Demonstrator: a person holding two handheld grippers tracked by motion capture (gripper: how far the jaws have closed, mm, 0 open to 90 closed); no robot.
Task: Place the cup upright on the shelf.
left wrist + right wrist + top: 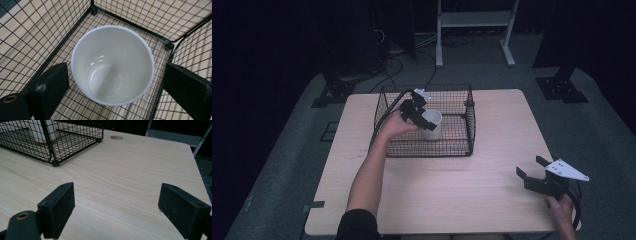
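The white cup [112, 65] stands upright inside the black wire basket [469, 131], which sits on the far half of the light wooden desk [452, 190]. The cup is in the middle part of the basket, a bit nearer the front wall. It has nothing in it.

The left claw [424, 114] is right over the cup, reaching down into the basket from the cup's left side. In the left gripper view, the cup's mouth sits between the two black jaws. The jaws are spread apart, one on each side of the rim. They are close to the cup, but there is a small gap on each side, so the claw has let go and is not squeezing the cup.

The right claw [532, 170] is well apart from the basket, low over the near right corner of the desk. Its jaws are wide apart too, with only bare wood between them.
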